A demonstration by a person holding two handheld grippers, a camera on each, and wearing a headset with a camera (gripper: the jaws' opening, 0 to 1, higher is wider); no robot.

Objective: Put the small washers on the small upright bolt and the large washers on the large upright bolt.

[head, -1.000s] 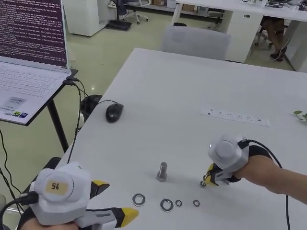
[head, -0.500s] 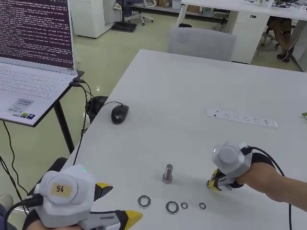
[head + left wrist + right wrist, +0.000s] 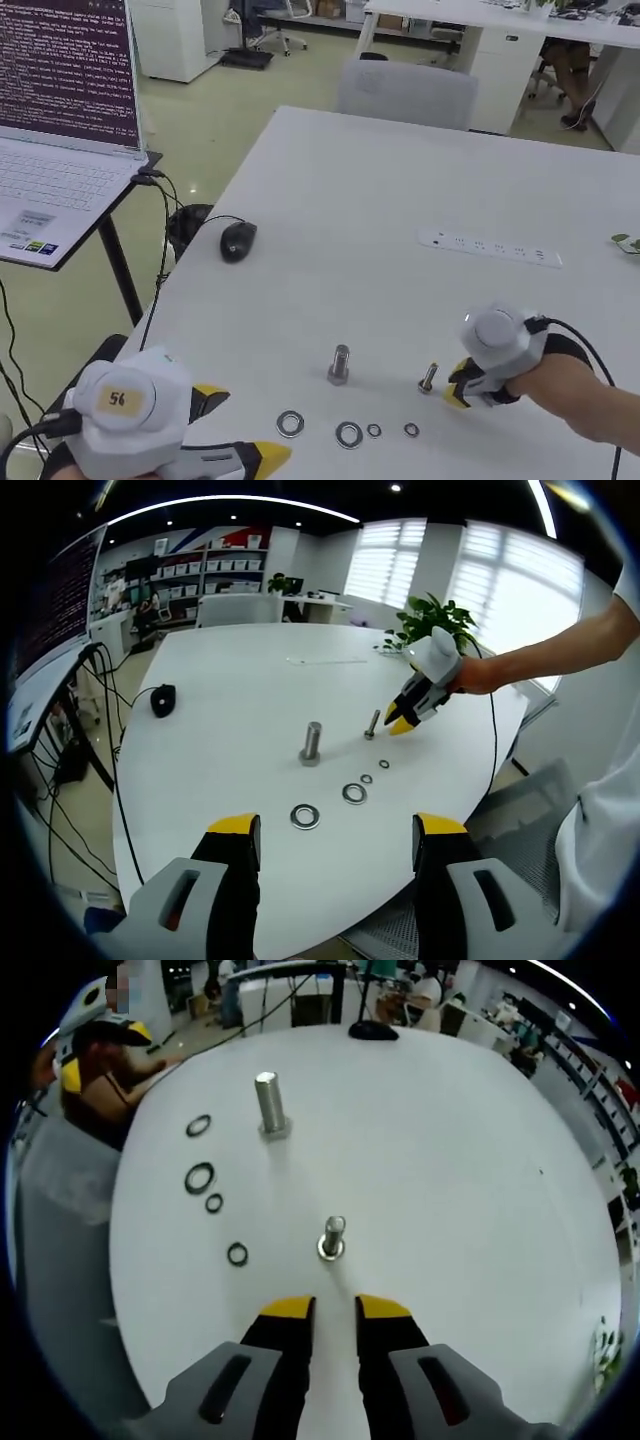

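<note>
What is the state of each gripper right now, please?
Left gripper: open, holding nothing.
Right gripper: open by a narrow gap, holding nothing; the small upright silver metal bolt stands free just ahead of it.

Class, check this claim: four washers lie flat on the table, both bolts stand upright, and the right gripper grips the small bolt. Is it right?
No. The right gripper grips nothing: the right gripper view shows the small bolt standing free ahead of its fingers. The rest holds.

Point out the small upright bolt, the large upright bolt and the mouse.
small bolt (image 3: 428,377), head view, mid-shaft.
large bolt (image 3: 339,363), head view, mid-shaft.
mouse (image 3: 238,241), head view, top shell.
</note>
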